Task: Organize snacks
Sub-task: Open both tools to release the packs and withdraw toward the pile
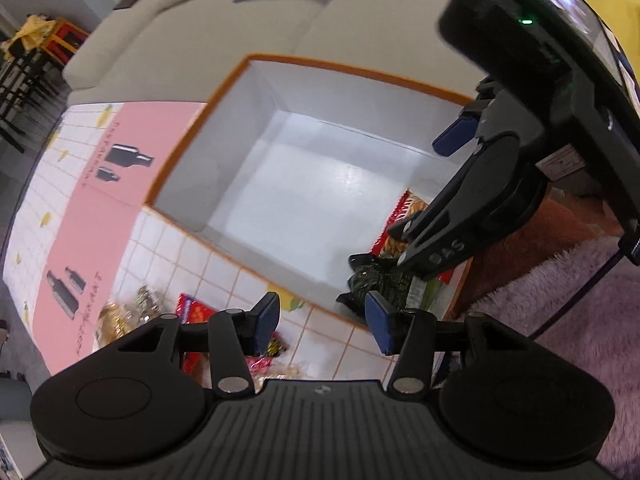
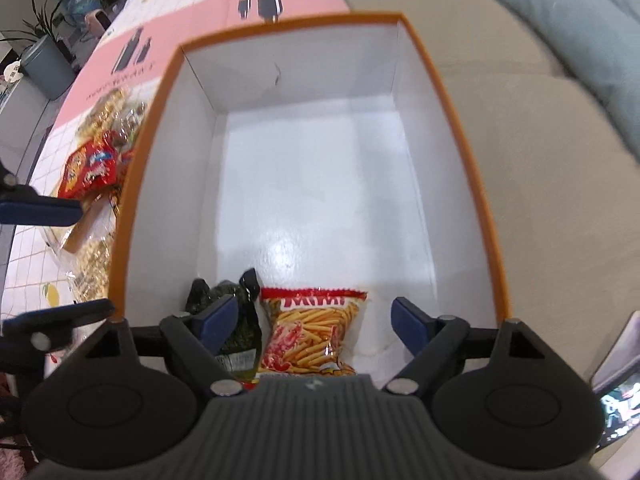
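- Behind the desk [image 1: 160, 240], with its pink and white tiled cover, runs a pale sofa [image 1: 360, 32]; on the desk stands an orange-rimmed box [image 2: 460, 152], white inside.
- Two snacks already lie at the box's near end: a red bag of sticks [image 2: 316, 332] and, just beside it, a dark green packet [image 2: 236, 320].
- Our right hand-held gripper [image 2: 316, 320] hangs over them with jaws spread and nothing between; the left hand-held gripper [image 1: 324, 320] is likewise wide and empty.
- More snacks [image 2: 90, 168] wait on the desk outside the box's wall.
- We judge the next pick should lift clear of the rim, then set down in the bare far floor.
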Available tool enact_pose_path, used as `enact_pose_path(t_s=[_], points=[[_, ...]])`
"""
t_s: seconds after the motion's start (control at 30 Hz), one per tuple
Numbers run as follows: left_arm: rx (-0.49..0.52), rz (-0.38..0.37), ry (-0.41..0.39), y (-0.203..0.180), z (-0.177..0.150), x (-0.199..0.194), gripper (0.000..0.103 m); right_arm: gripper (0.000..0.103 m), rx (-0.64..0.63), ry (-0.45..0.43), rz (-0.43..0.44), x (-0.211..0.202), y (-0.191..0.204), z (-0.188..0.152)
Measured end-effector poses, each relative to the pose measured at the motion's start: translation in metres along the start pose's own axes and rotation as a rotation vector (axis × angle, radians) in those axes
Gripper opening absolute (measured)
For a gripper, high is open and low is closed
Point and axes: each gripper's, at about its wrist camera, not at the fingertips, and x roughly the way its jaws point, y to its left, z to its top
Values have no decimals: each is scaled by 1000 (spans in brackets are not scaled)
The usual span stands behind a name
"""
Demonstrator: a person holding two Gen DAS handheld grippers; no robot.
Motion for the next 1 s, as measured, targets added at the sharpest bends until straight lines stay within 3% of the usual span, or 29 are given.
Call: enact_pose_path(t_s=[0.27, 0.4, 0.63, 0.8, 1.0], points=[[-143, 52, -97, 21, -38, -36, 58, 82, 10, -240, -24, -51, 29, -16], [-227, 50, -138, 32, -64, -50, 58, 82, 43, -304, 17, -67, 48, -26], [-441, 39, -210, 54, -117, -65, 59, 84, 78, -474, 8, -85, 87, -49], [-589, 28, -233, 65, -156, -65, 59, 85, 106, -509, 9, -85, 114, -65], [-653, 26, -166, 62, -196, -47, 59, 85, -15, -512, -21, -77, 160, -89]])
